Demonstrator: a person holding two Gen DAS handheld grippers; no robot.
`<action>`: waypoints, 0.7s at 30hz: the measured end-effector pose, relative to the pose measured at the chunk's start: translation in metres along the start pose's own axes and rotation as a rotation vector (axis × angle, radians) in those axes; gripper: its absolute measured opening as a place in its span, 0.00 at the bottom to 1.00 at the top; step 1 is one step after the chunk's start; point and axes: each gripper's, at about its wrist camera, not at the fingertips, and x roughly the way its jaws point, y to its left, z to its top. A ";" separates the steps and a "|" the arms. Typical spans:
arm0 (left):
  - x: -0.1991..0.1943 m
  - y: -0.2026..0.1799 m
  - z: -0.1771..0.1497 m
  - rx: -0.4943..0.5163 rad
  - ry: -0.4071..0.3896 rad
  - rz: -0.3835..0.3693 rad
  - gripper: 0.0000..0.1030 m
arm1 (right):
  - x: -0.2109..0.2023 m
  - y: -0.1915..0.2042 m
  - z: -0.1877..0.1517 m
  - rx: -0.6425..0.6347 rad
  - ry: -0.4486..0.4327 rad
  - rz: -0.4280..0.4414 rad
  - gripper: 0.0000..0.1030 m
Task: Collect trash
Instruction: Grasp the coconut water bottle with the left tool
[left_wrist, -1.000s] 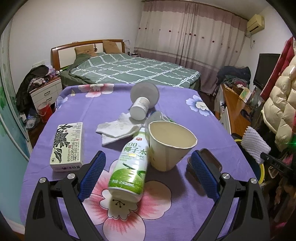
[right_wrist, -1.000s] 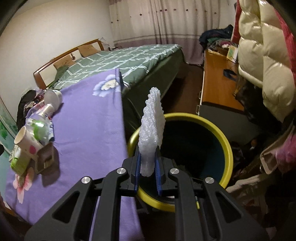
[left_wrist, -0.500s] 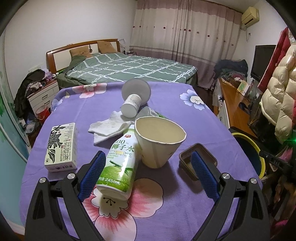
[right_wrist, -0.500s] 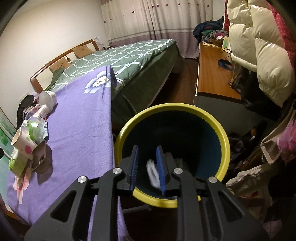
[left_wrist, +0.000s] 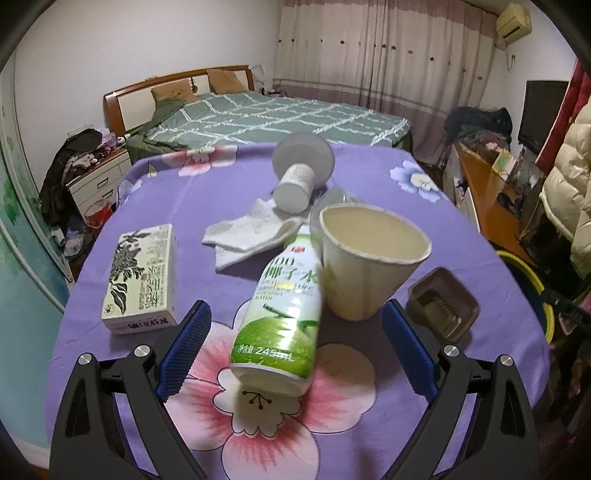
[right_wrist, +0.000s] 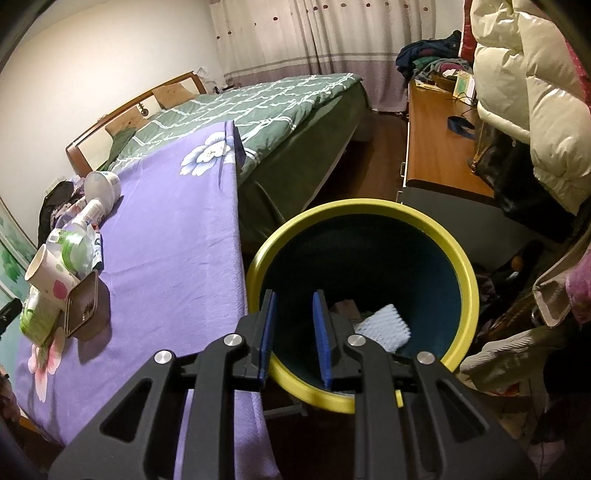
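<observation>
On the purple flowered tablecloth (left_wrist: 369, 398) lie a green coconut-water bottle (left_wrist: 280, 314), a tilted paper cup (left_wrist: 369, 266), a brown plastic tray (left_wrist: 443, 306), a white sock (left_wrist: 251, 232) and a small white tub (left_wrist: 293, 188). My left gripper (left_wrist: 295, 310) is wide open, low over the table, its fingers on either side of the bottle's base and the cup without touching them. Over the yellow-rimmed bin (right_wrist: 369, 205) my right gripper (right_wrist: 295, 295) has its jaws a little apart and empty. A white foam net (right_wrist: 384, 325) lies inside the bin.
A printed carton (left_wrist: 142, 280) lies left of the bottle. The bin (left_wrist: 532, 280) stands off the table's right edge, beside a wooden desk (right_wrist: 436, 147) and hanging coats (right_wrist: 524, 92). A green bed (left_wrist: 277, 118) stands behind the table.
My right gripper let go of the white foam net, which dropped into the bin, and its jaws parted slightly. My left gripper sank closer to the bottle and cup, still wide open.
</observation>
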 end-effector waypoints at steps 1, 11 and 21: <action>0.005 0.002 -0.002 0.003 0.012 -0.003 0.89 | 0.000 0.001 0.000 -0.002 0.001 0.000 0.19; 0.039 0.020 -0.015 -0.014 0.082 -0.046 0.64 | 0.007 0.009 -0.001 -0.022 0.020 0.010 0.19; 0.023 0.018 -0.013 0.018 0.025 -0.084 0.50 | 0.009 0.011 -0.002 -0.022 0.023 0.015 0.20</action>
